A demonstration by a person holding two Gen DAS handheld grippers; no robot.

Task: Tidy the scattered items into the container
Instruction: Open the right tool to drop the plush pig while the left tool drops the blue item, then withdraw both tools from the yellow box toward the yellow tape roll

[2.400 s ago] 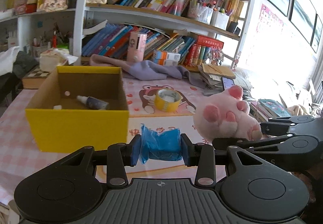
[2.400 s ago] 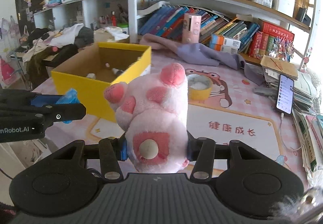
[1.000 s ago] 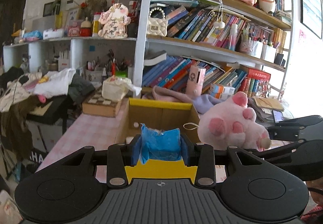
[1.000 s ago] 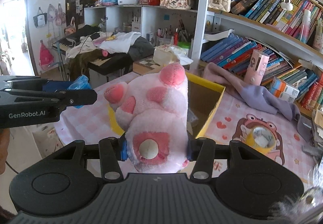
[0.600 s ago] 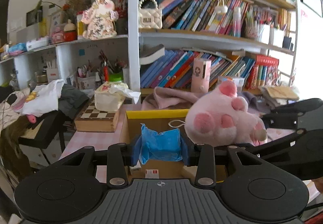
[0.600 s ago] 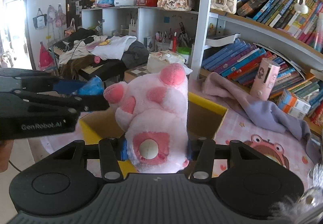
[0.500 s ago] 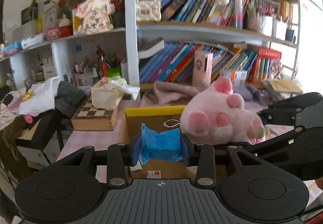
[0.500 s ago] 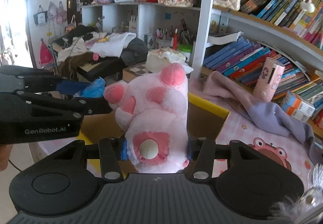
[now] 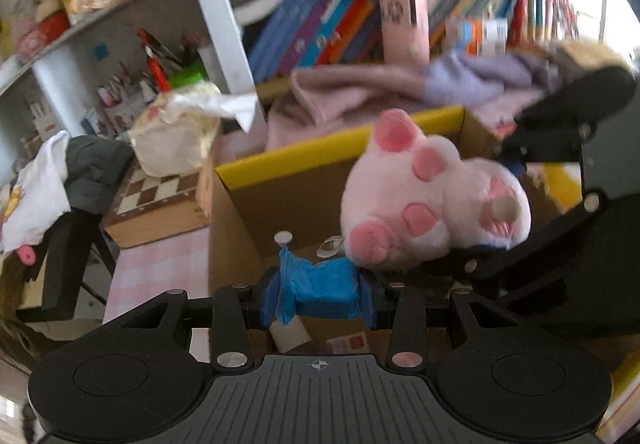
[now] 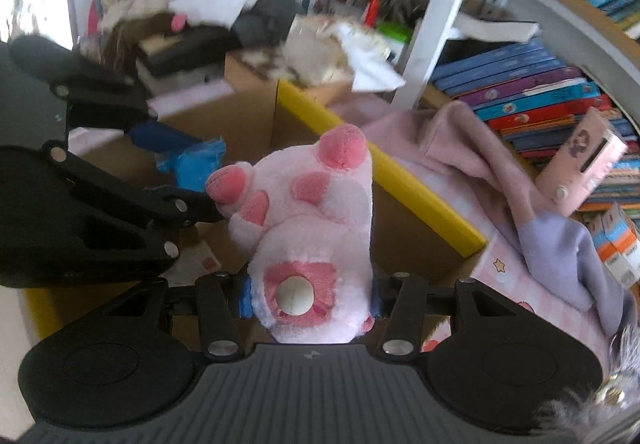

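Observation:
My left gripper is shut on a crumpled blue packet and holds it over the open yellow-rimmed cardboard box. My right gripper is shut on a pink plush paw toy, also above the box. In the left wrist view the plush hangs over the box's right half, just right of the blue packet. In the right wrist view the blue packet and left gripper sit to the left of the plush. Small items lie on the box floor.
A pink and lilac cloth lies beside the box on the table. Behind stand a bookshelf with books, a pink carton, a chessboard box and a tissue pack. Clothes pile at far left.
Both grippers have moved forward and tilted down over the box with their loads still held; the box interior now fills the views and the frames are blurred.

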